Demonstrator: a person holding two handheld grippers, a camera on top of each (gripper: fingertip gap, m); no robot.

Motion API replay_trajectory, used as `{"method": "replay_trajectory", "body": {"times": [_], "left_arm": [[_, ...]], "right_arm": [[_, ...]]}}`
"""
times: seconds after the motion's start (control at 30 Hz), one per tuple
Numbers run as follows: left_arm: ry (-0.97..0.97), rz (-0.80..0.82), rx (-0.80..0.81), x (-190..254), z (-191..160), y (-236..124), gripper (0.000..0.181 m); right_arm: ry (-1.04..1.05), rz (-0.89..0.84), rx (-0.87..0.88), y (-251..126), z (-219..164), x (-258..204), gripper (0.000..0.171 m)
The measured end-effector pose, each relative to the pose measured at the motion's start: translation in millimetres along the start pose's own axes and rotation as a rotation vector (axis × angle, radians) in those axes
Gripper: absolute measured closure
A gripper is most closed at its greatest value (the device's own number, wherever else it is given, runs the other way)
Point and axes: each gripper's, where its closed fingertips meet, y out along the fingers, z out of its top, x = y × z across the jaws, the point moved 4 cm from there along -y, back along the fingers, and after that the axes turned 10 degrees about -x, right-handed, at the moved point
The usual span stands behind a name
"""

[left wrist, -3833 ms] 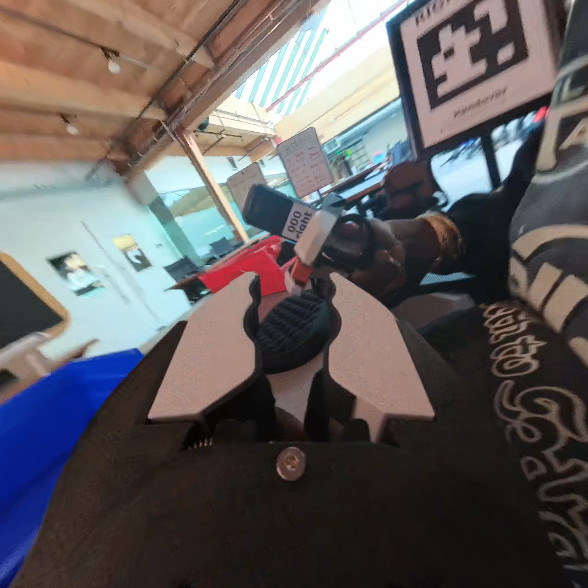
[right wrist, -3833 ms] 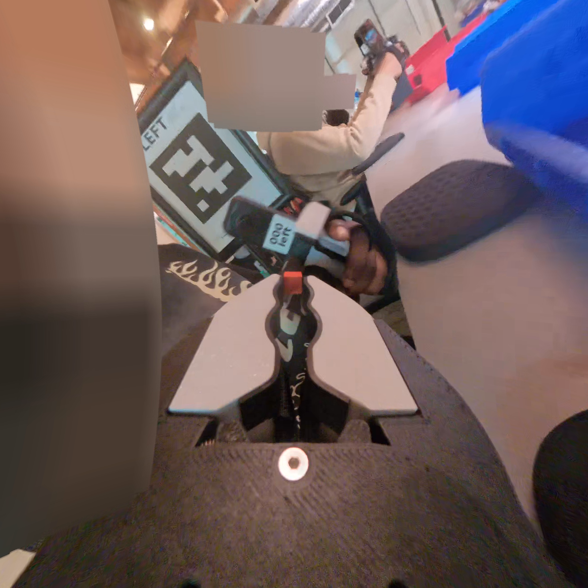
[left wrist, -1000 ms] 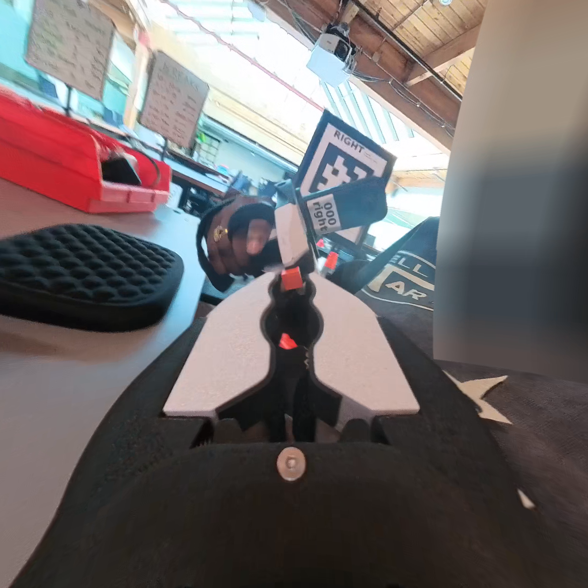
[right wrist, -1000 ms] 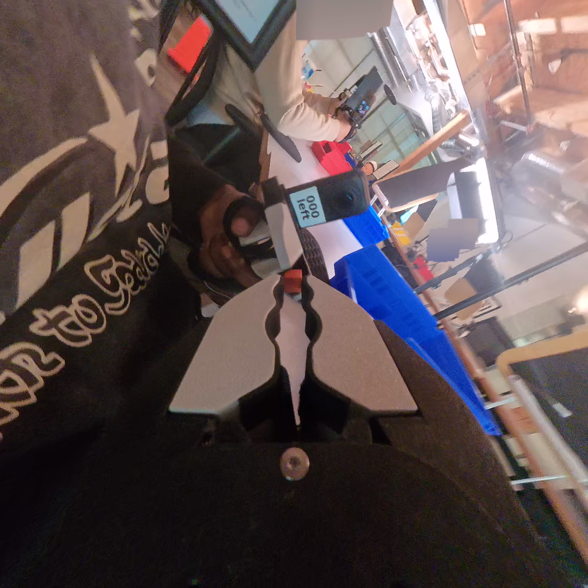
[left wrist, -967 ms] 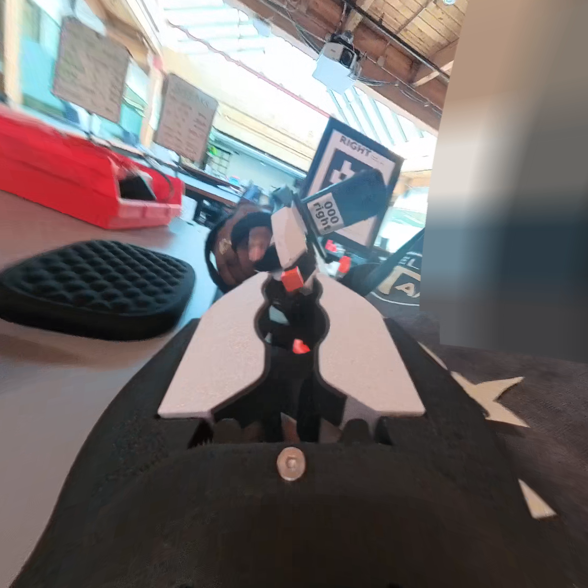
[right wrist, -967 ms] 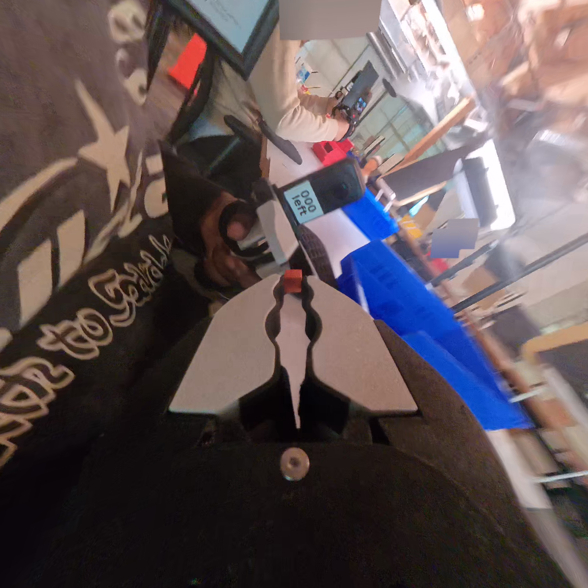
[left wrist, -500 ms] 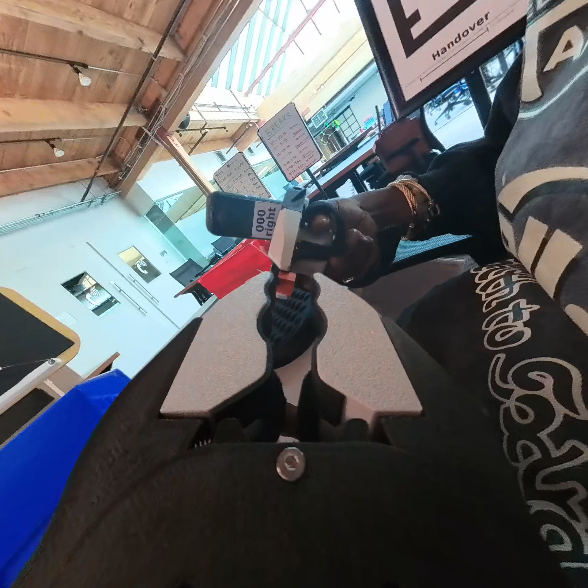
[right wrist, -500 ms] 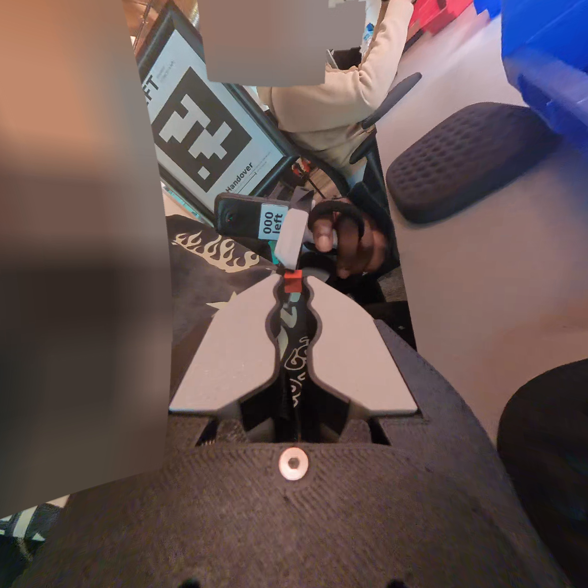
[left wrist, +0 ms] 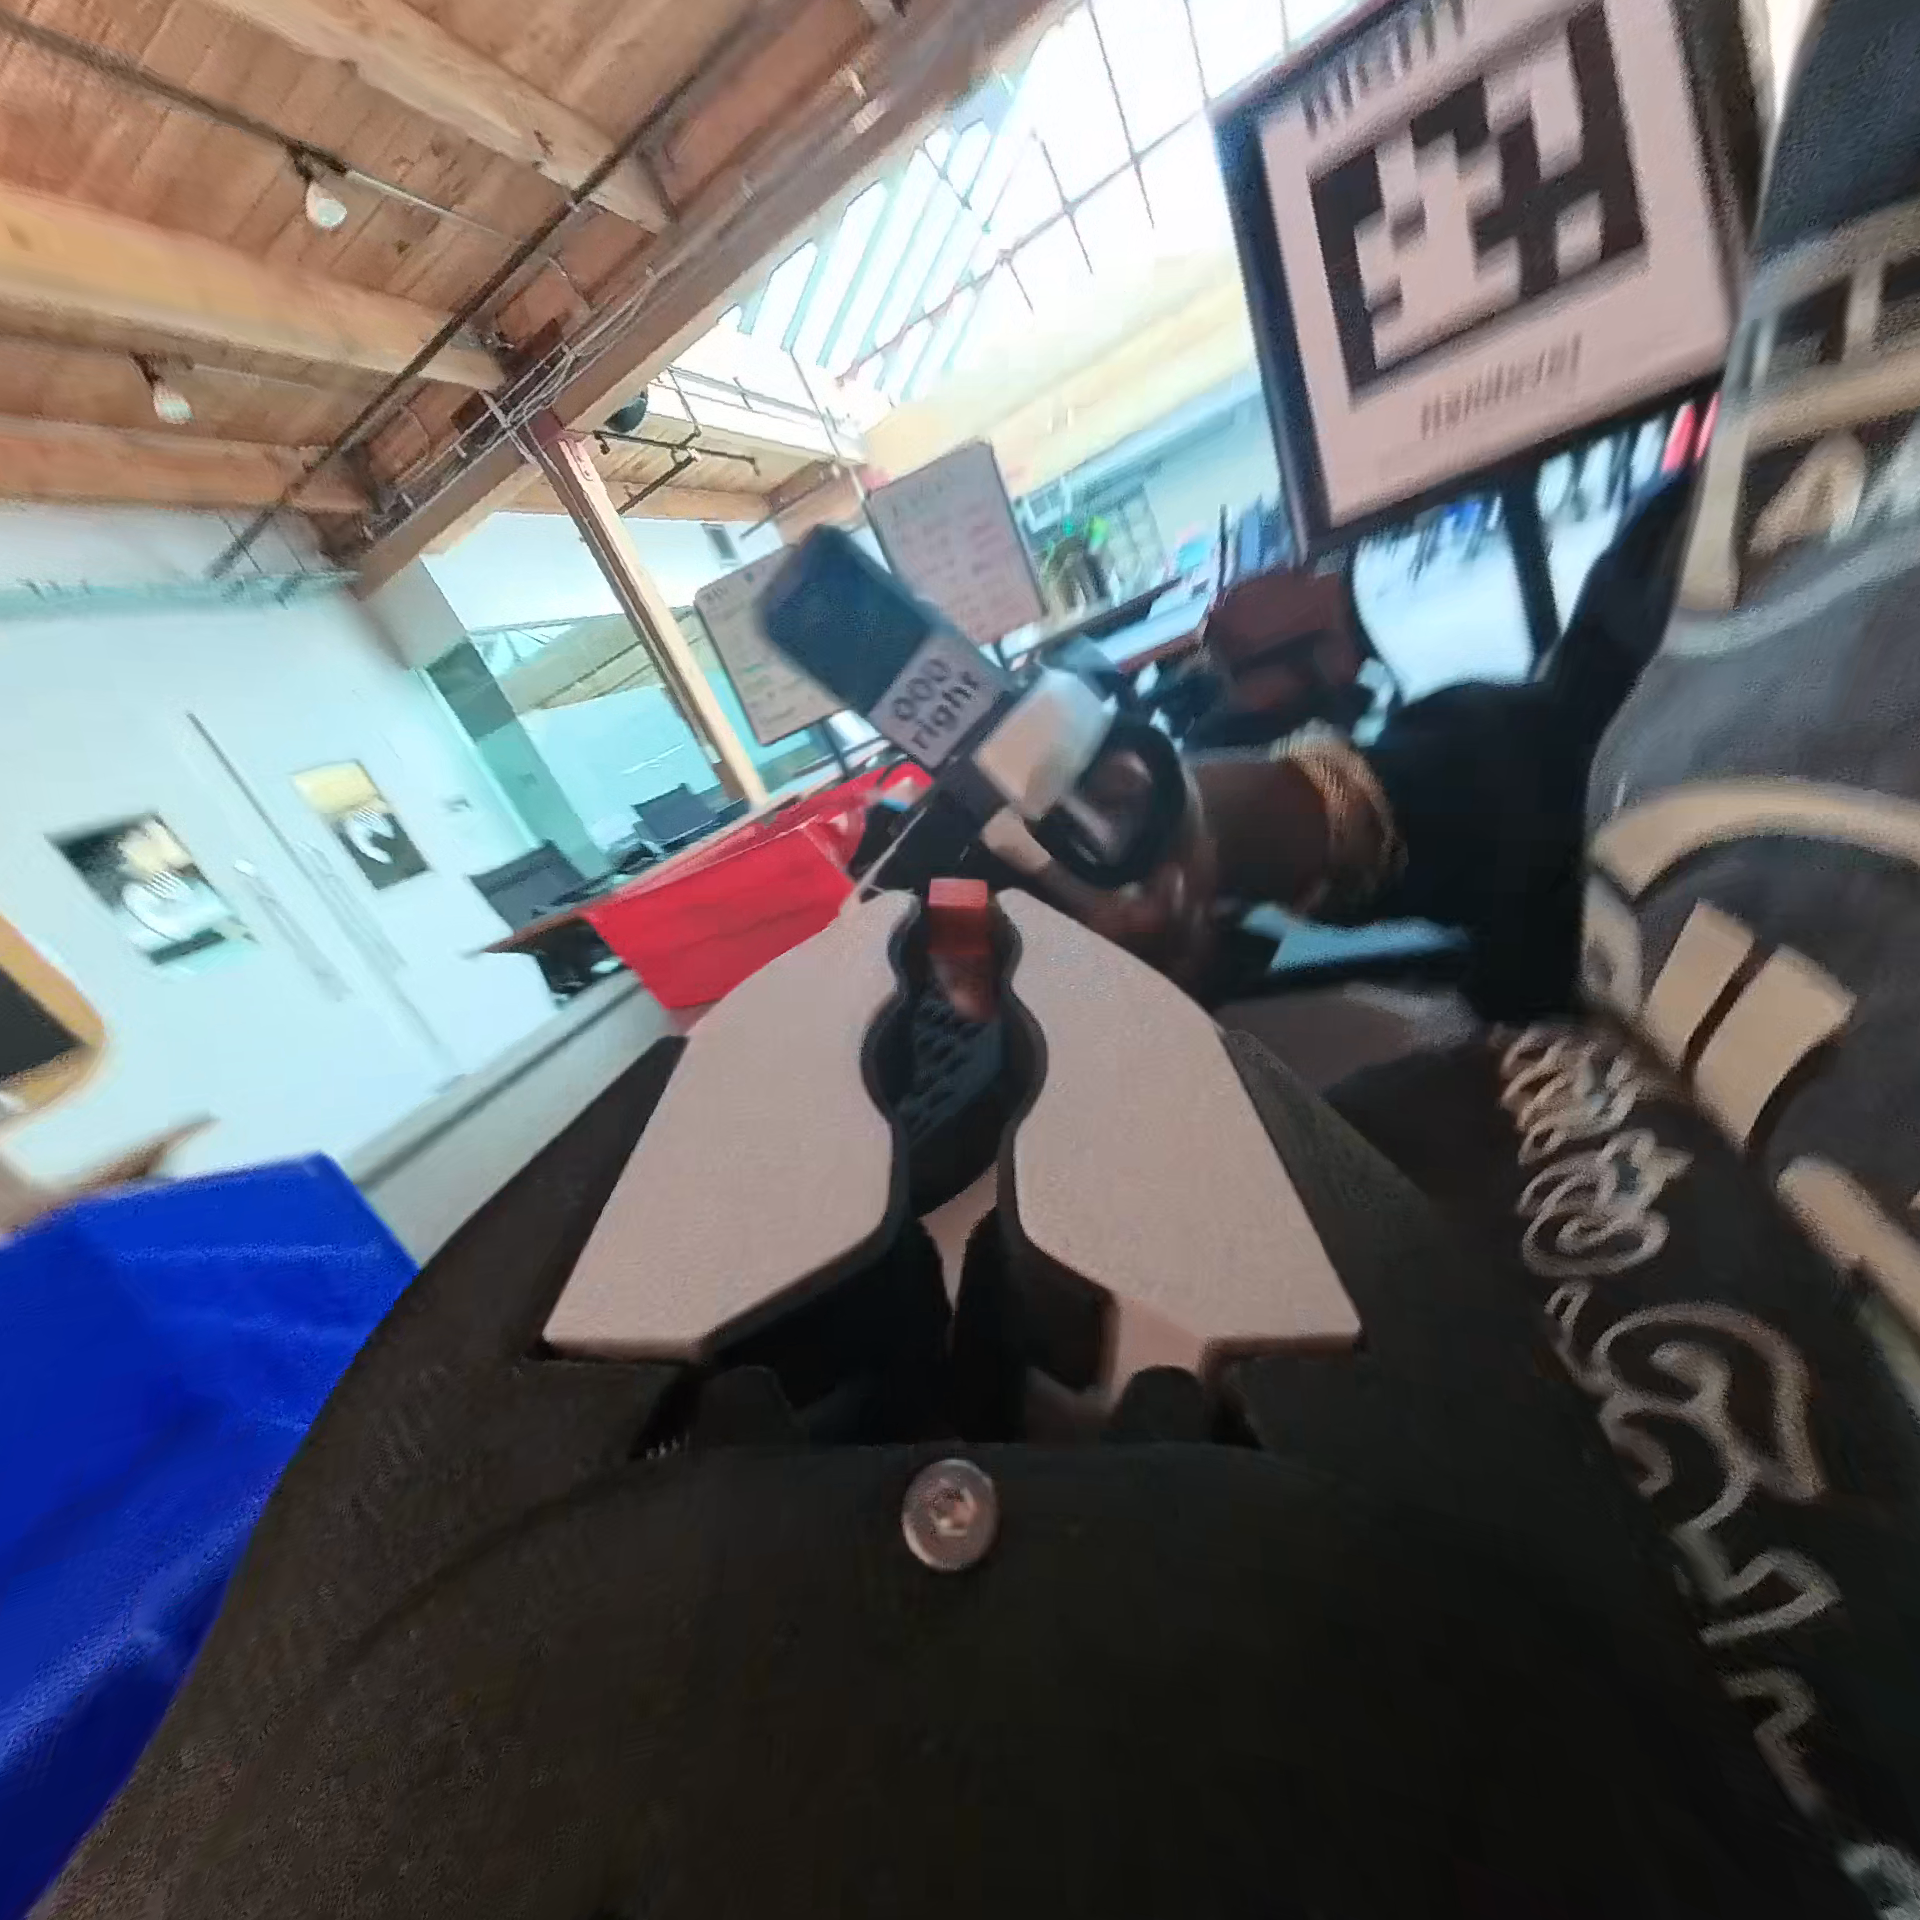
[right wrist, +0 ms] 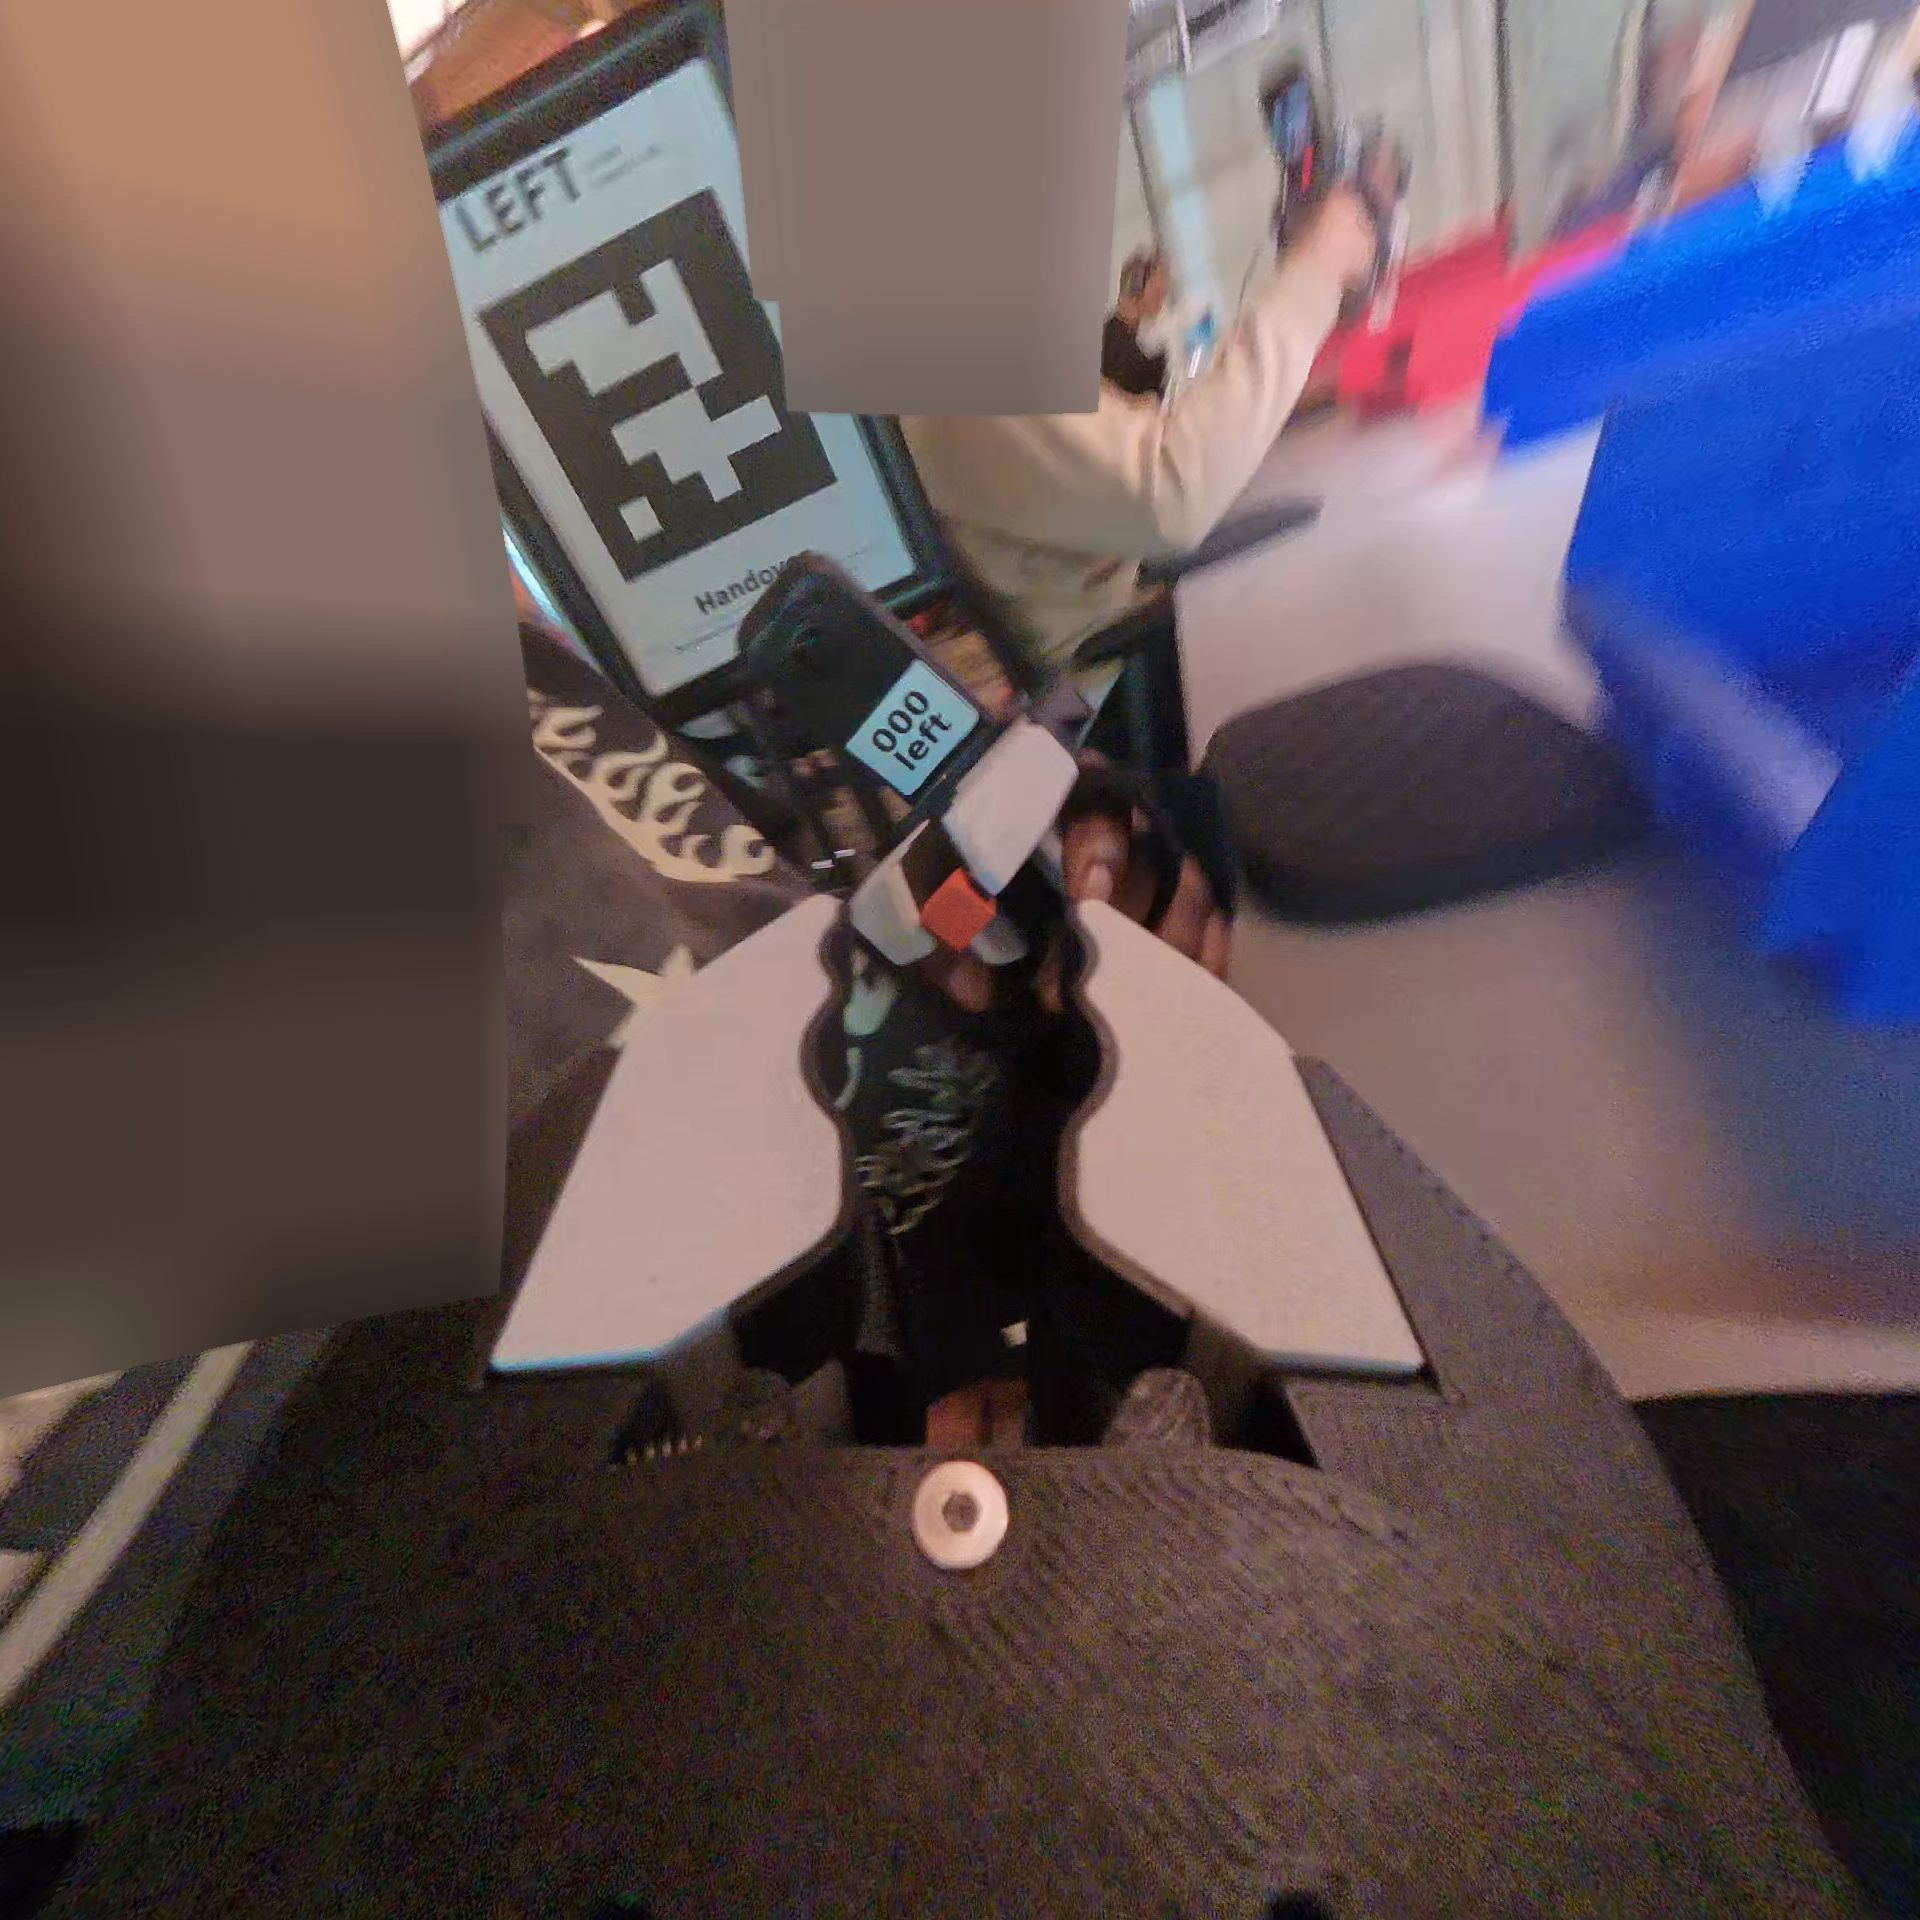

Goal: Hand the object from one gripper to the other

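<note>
A small red block [left wrist: 958,920] is clamped between the tips of my left gripper [left wrist: 956,909], which is shut on it. In the right wrist view the same red block [right wrist: 958,906] sits between the white fingers of the left gripper [right wrist: 951,899], just ahead of my right gripper [right wrist: 958,923]. My right gripper's jaws stand wide apart on either side of the block and hold nothing. The right gripper's white body [left wrist: 1039,743], held in a hand, shows beyond the block in the left wrist view.
A blue bin [left wrist: 156,1403] [right wrist: 1745,520], a red bin [left wrist: 727,914] and a black textured pad [right wrist: 1403,790] are on the table. A framed marker sign [right wrist: 644,395] [left wrist: 1475,239] stands behind. A dark printed shirt [left wrist: 1714,1143] is close on the right.
Half a second ago my right gripper was shut on the red block with the left jaws apart around it. Now the left is shut on the block and the right has opened.
</note>
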Motion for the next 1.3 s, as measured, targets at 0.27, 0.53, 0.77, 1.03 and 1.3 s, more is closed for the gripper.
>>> {"method": "replay_trajectory", "body": {"times": [0.27,0.53,0.77,1.03,1.3], "left_arm": [[-0.846,-0.445,0.063,-6,-5,-3,0.172],[-0.923,-0.542,0.032,2,-9,0,0.171],[-0.88,-0.519,0.043,2,-10,1,0.168],[0.004,-0.005,0.057,-7,4,-7,0.154],[0.394,0.146,-0.06,4,-3,4,0.155]], "right_arm": [[-1.203,-0.572,-0.055,0,1,-19,0.137],[-1.336,-0.577,-0.224,10,-14,-17,0.149],[-1.283,-0.564,-0.235,11,-13,-18,0.161],[-0.092,-0.201,-0.037,-6,8,2,0.16],[0.187,-0.094,-0.104,-5,5,-6,0.161]]}}
